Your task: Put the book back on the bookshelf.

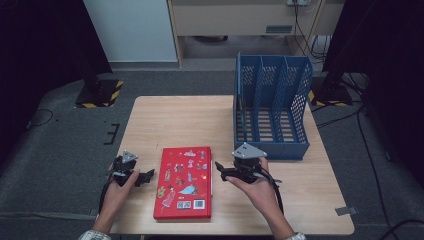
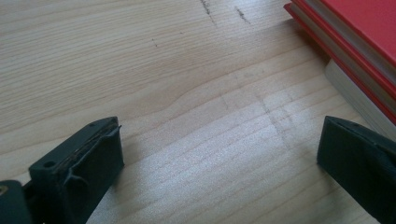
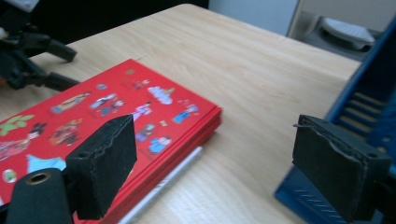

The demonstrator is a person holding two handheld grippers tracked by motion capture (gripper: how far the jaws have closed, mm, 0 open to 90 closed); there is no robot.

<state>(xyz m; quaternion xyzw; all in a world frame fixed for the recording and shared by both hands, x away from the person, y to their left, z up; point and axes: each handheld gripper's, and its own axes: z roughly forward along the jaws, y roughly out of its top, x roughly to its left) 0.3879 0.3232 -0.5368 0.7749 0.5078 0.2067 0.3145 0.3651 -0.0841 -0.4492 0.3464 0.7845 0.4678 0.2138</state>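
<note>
A: Both claws apart, nothing gripped. The red book [image 1: 183, 183] lies flat on the desk [image 1: 175, 120] between the left claw [image 1: 148, 176] and right claw [image 1: 220, 171].

B: Approach stage, I'd say. Next, the right claw must straddle the book's near edge and close.

Pale matt wooden table [image 1: 175, 120] (visible grain), glossy red book cover [image 1: 183, 182], perforated blue plastic file rack [image 1: 272, 105]

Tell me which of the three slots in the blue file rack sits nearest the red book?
The left slot of the blue file rack, as the high view shows it; the red book lies to the rack's left.
</note>
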